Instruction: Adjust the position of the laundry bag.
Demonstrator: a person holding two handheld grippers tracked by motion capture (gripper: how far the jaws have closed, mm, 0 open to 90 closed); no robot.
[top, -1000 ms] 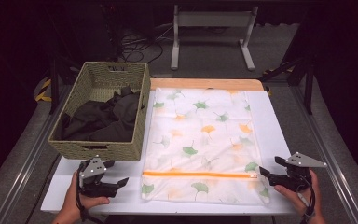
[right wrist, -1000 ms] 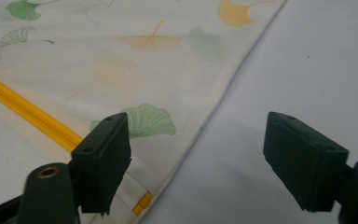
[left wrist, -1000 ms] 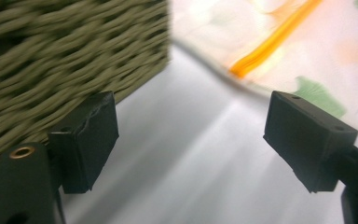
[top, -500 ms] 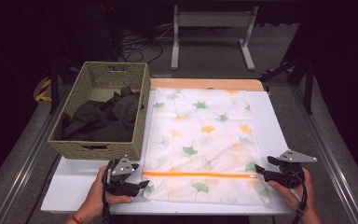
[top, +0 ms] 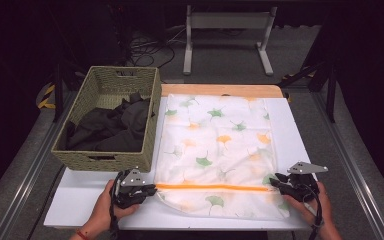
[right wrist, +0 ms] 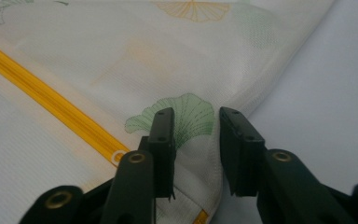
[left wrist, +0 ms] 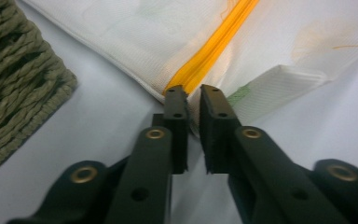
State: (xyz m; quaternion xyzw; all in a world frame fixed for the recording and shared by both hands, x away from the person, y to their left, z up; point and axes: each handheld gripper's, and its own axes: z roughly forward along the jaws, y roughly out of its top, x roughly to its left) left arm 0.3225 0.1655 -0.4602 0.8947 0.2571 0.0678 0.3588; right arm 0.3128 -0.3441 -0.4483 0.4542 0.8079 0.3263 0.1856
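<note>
Dark room, grey floor [top: 220,55]; white metal stand [top: 227,35] behind table's far edge; cables [top: 147,45] on floor.

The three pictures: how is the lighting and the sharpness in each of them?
High view: bright table and laundry bag, dark surroundings, slightly soft. Left gripper view: the jaws near the lens are blurred, the orange zipper softens farther off. Right gripper view: even light, green leaf print fairly sharp, close jaws blurred.

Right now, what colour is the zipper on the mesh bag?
Orange zipper on the mesh bag, clearest in the left gripper view.
</note>
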